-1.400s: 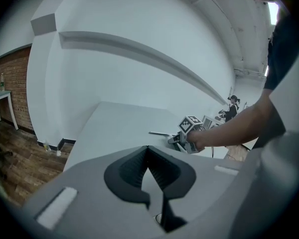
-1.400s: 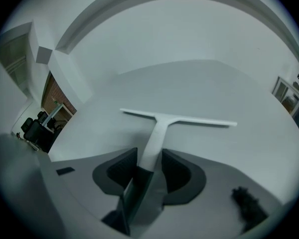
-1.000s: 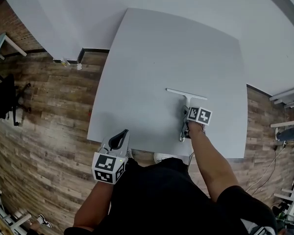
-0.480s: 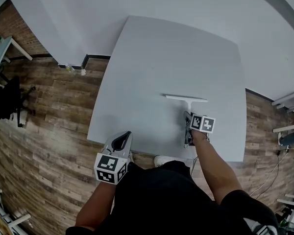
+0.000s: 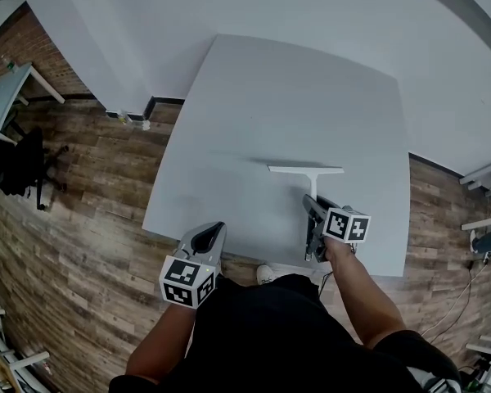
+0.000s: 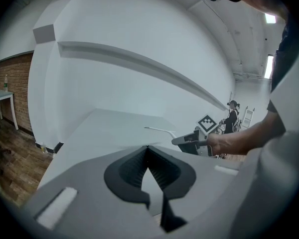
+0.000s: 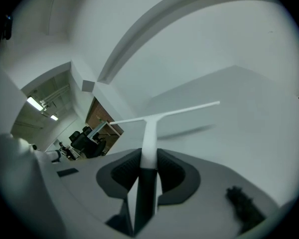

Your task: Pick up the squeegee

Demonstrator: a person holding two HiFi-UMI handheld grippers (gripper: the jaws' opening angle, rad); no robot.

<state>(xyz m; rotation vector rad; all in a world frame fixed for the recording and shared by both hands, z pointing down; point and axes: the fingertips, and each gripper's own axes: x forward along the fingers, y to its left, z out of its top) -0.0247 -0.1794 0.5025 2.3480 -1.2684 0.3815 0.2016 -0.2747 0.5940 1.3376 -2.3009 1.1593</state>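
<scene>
The white squeegee (image 5: 305,170) hangs a little above the white table (image 5: 262,97), its T-shaped blade held across, with a shadow under it. My right gripper (image 5: 312,205) is shut on its handle near the table's front right edge. In the right gripper view the handle (image 7: 149,133) runs out between the dark pads of my right gripper (image 7: 148,157) to the blade. My left gripper (image 5: 215,230) is shut with nothing in it, at the table's front edge, left of the squeegee. The left gripper view shows my left gripper (image 6: 147,148) with its tips together and the squeegee (image 6: 159,130) beyond.
Wood floor (image 5: 82,203) surrounds the table. A desk (image 5: 8,88) and a black chair (image 5: 12,166) stand at the far left, white shelving (image 5: 487,178) at the right. The white wall (image 5: 188,6) runs behind the table. A person (image 6: 232,114) stands far off.
My right gripper has lifted the squeegee off the table and drawn it back toward me. The left gripper has edged a little forward over the table's edge.
</scene>
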